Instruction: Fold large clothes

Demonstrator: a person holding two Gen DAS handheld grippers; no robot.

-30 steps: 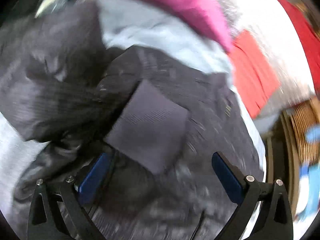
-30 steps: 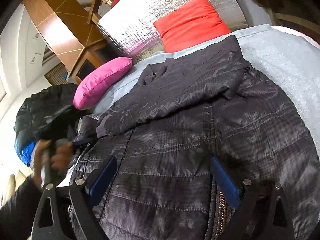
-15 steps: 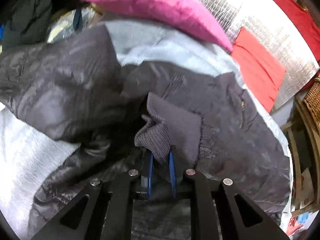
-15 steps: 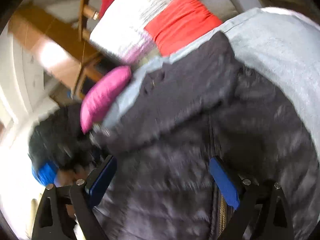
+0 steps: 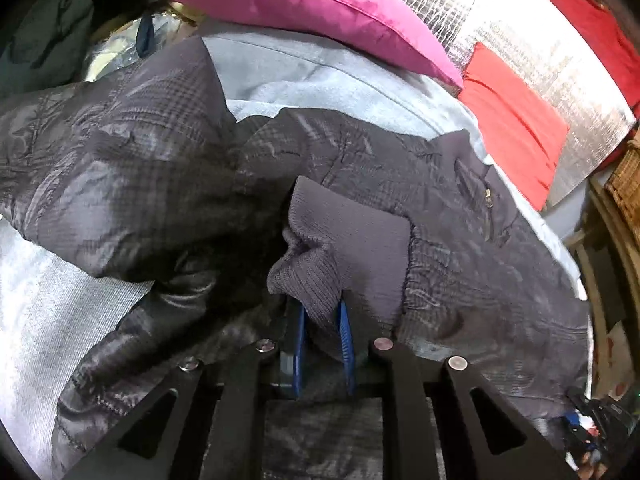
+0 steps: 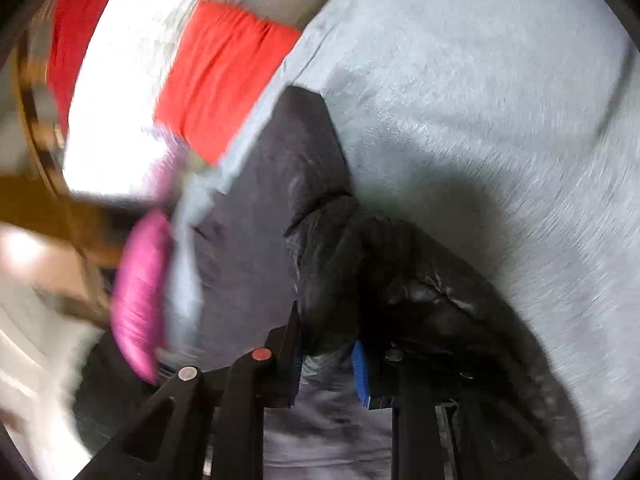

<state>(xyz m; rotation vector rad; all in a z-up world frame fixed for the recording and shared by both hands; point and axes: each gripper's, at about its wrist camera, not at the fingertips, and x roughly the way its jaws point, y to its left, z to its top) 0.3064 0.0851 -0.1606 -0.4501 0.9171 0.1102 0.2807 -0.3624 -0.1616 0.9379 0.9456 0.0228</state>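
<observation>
A dark quilted jacket (image 5: 460, 248) lies spread on a light grey bed cover (image 5: 304, 80). My left gripper (image 5: 322, 320) is shut on the jacket's ribbed knit sleeve cuff (image 5: 344, 240), with the blue pads pinching its lower edge. In the blurred right wrist view, my right gripper (image 6: 326, 344) is shut on a bunched fold of the jacket (image 6: 340, 264), lifted above the cover (image 6: 480, 100).
A pink pillow (image 5: 304, 8) and a red pillow (image 5: 516, 120) lie at the head of the bed against a silver foil panel (image 5: 500, 28). Another dark garment (image 5: 44, 40) sits at the far left. A wicker basket (image 5: 628, 184) stands at the right.
Both grippers were open a second ago. The left one closed on the sleeve cuff and holds it. The right one swung right and closed on a fold of the jacket.
</observation>
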